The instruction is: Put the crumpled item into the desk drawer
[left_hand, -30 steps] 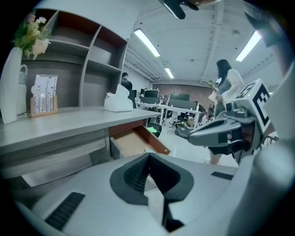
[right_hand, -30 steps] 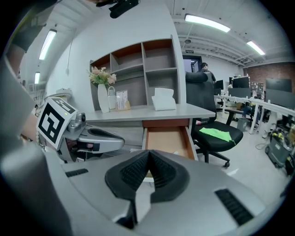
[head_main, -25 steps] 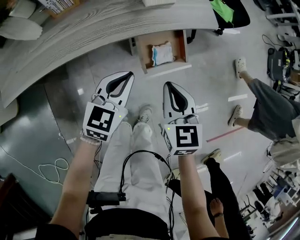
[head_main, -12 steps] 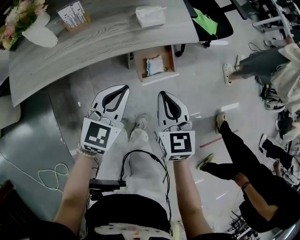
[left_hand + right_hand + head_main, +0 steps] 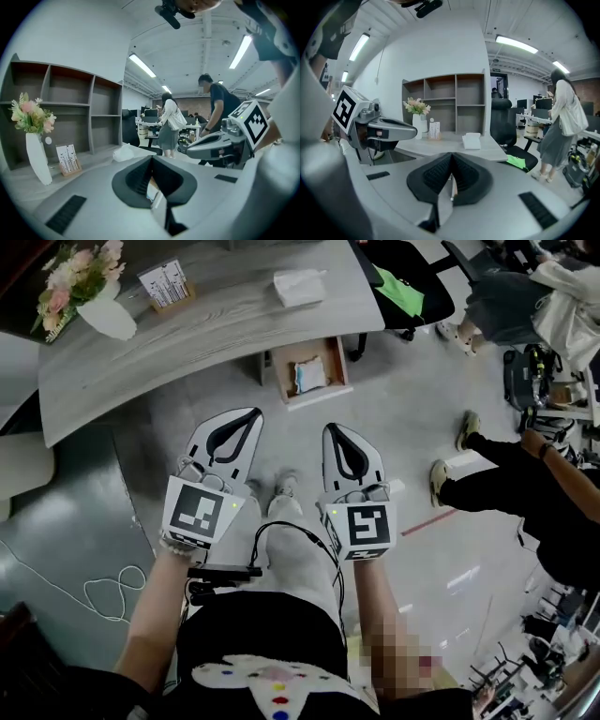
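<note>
Abreast, forward: left claw [image 5: 250,415]; right claw [image 5: 334,430]

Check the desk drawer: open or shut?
Open: the drawer is pulled out from under the desk, with the crumpled item lying inside.

Count as observed: 2 grippers, namely left gripper [image 5: 249,416] and right gripper [image 5: 333,430], carrying 2 marker cubes [image 5: 199,509] [image 5: 367,526], 1 each. 1 desk [image 5: 216,329]. 1 open drawer [image 5: 284,360]. 1 crumpled item [image 5: 307,374], in that drawer. On the desktop: 1 vase of flowers [image 5: 108,320], 1 card stand [image 5: 167,285], 1 white packet [image 5: 298,287]. 1 office chair [image 5: 436,301], with 1 green cloth [image 5: 400,289]. 1 shelf unit [image 5: 443,101]. 1 loose cable [image 5: 103,592] on the floor. 2 bystanders: 1 bystander in a white top [image 5: 553,282], 1 bystander in black [image 5: 525,498].
</note>
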### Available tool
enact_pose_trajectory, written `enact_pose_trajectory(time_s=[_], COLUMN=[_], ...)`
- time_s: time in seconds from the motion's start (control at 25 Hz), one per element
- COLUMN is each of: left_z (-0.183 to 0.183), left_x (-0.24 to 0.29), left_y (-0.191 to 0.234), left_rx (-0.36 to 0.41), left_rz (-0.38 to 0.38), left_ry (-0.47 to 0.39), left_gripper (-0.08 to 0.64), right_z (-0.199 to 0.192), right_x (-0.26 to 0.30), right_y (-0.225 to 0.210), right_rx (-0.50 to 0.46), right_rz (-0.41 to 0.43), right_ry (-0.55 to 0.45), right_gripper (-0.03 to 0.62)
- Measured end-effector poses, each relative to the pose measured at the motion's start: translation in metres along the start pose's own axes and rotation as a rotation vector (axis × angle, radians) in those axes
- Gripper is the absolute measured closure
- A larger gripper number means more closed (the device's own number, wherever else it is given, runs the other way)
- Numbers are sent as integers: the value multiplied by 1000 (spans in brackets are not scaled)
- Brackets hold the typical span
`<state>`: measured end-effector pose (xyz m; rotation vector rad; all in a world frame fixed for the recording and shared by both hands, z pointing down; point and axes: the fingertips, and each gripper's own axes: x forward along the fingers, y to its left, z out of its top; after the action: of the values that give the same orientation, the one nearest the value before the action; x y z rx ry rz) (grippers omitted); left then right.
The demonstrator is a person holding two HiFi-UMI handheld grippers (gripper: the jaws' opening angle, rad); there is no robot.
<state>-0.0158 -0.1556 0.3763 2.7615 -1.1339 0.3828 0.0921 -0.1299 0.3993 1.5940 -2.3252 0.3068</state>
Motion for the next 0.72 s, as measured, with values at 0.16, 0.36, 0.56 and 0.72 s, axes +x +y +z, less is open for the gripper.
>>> enact_pose_trajectory(time_s=[0.16,0.36,0.56,0.72], left_z=[24,55,75,82], left_x=[-17,-33,-43,-54], left_y=[-1,0,2,4], left_rx=[8,12,43,54], left_rz=[4,15,16,12], left_ry=[-29,-77,-110,-119], left_gripper=[548,548,548,548], right_z=[16,46,72,86], right_x=[-12,-28,-40,-46], right_y=[3,8,10,16], right_rx=[-1,-19,-36,-46], right_rz=[-7,-11,-19,-20], right_ry=[-18,-63,-107,-124], right_gripper=[588,588,588,588])
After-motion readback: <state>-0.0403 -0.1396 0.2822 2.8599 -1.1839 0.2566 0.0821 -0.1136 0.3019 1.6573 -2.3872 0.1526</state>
